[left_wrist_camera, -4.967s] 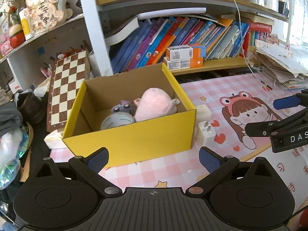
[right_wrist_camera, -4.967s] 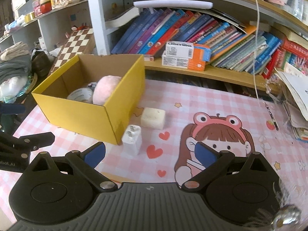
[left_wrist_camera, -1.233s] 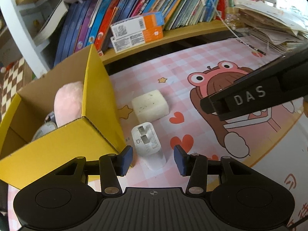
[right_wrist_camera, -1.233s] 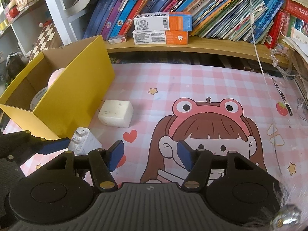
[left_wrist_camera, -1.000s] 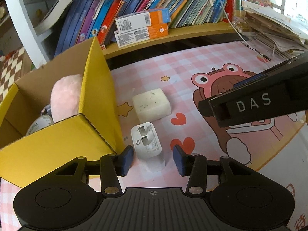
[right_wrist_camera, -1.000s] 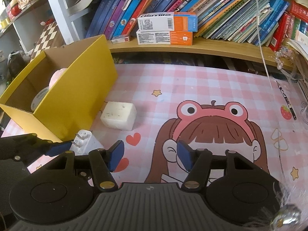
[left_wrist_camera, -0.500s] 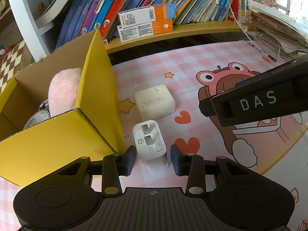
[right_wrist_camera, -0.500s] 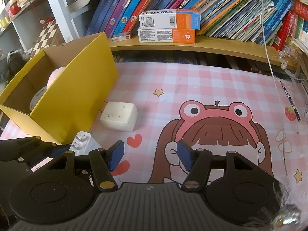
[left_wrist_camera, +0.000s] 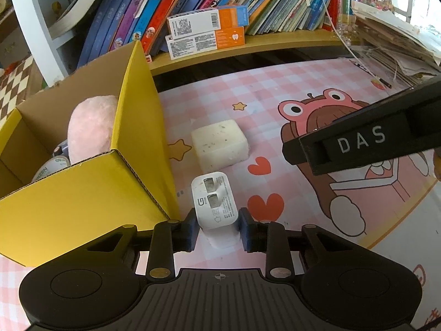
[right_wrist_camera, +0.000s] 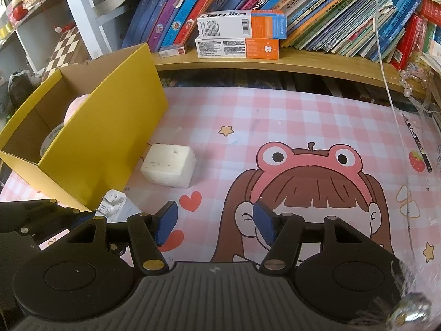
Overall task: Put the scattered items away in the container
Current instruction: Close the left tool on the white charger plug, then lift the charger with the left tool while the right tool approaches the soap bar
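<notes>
Left wrist view:
- Left tool (left_wrist_camera: 217, 229): jaws have just been closing, now narrow, w/ white charger (left_wrist_camera: 215, 202) between the pads; both pads sit against its sides. Charger stands on counter (left_wrist_camera: 275, 96), prongs facing up toward camera, just beside the front corner of yellow box (left_wrist_camera: 82, 207).
- Yellow box: open top; holds pink plush (left_wrist_camera: 88, 127) and a tape roll (left_wrist_camera: 48, 167), partly hidden behind the box wall.
- Cream block (left_wrist_camera: 220, 144), speckled, lies on counter just past the charger, near the box's right wall, not touching the charger.
- Right tool's black body crosses the right edge, marked "DAS".
- Shelf (left_wrist_camera: 248, 42) behind: leaning books, two orange-white cartons stacked.

Right wrist view:
- Right tool (right_wrist_camera: 215, 222): pads roughly half apart, nothing between them; hangs over the cartoon girl print (right_wrist_camera: 306, 182) on the pink check cover.
- Charger at lower left, partly behind left tool's black arm, by the box corner.
- Cream block on counter just beside box wall.
- Yellow box at left; plush and tape only partly seen.
- Pencil (right_wrist_camera: 416, 140) near right edge.
</notes>
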Available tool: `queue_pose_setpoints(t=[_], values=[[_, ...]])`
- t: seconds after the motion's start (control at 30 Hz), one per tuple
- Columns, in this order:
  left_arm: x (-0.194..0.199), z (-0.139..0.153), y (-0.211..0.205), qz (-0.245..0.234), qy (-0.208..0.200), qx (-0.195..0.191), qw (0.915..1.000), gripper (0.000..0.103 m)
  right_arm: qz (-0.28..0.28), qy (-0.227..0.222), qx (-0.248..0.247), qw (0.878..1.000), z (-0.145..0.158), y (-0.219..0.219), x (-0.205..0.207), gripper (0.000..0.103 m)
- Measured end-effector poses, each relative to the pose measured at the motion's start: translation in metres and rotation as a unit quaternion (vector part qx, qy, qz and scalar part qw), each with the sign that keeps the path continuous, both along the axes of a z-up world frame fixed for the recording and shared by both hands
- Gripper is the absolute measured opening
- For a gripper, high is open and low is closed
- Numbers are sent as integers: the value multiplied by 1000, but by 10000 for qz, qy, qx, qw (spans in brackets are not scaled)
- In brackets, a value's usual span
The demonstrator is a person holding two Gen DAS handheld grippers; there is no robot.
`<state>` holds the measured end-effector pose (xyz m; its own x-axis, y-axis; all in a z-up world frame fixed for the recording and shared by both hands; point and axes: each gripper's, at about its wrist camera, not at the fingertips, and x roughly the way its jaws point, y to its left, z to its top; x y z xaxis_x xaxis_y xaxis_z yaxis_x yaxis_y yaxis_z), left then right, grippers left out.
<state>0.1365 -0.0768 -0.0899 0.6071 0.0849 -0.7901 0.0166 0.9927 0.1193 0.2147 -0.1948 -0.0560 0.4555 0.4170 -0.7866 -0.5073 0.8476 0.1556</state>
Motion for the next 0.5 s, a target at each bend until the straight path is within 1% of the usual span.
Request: queue_pose_setpoints(t=[0.5], values=[[-15, 9, 3, -400, 113, -96, 9991, 27, 50, -58, -24, 10000, 4, 4, 2, 60]])
